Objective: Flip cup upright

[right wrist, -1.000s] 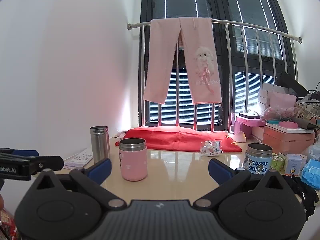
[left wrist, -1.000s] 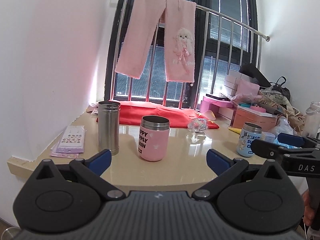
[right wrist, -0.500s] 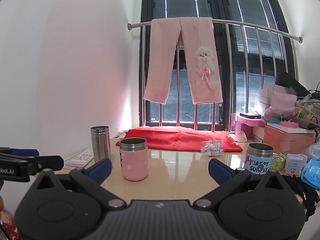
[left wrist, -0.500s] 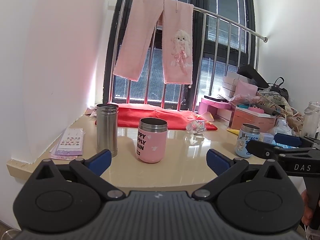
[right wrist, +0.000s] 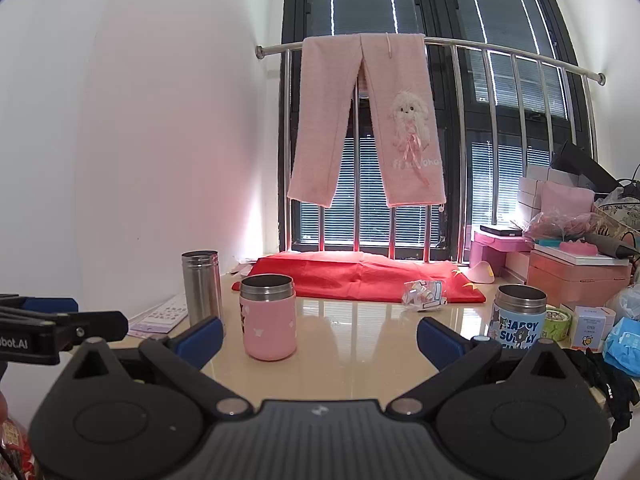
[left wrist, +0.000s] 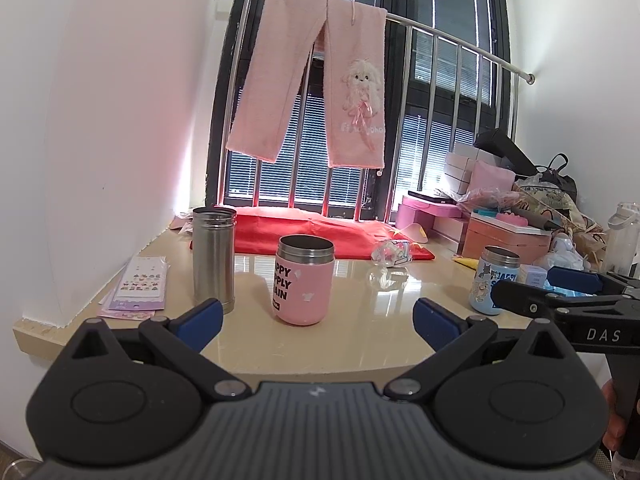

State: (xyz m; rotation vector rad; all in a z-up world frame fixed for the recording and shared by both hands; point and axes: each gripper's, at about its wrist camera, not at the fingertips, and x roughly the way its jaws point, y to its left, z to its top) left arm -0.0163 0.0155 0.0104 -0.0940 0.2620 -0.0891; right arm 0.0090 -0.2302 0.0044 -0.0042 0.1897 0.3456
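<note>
A pink cup (left wrist: 304, 280) stands upright, mouth up, on the beige table (left wrist: 360, 344); it also shows in the right wrist view (right wrist: 269, 322). A tall steel cup (left wrist: 214, 258) stands upright to its left, also in the right wrist view (right wrist: 202, 288). A blue printed cup (left wrist: 495, 285) stands upright at the right, also in the right wrist view (right wrist: 519, 320). My left gripper (left wrist: 318, 322) is open and empty, short of the pink cup. My right gripper (right wrist: 320, 338) is open and empty, between the pink and blue cups.
A red cloth (right wrist: 360, 276) lies by the window bars. Pink trousers (right wrist: 366, 120) hang on the rail. Sticker sheets (left wrist: 140, 284) lie at the table's left edge. Boxes and bags (right wrist: 576, 264) crowd the right side. A small plastic packet (right wrist: 424, 294) lies mid-table.
The left wrist view has dropped slightly and pulled back a touch. The right gripper has barely moved. The cups have not moved.
</note>
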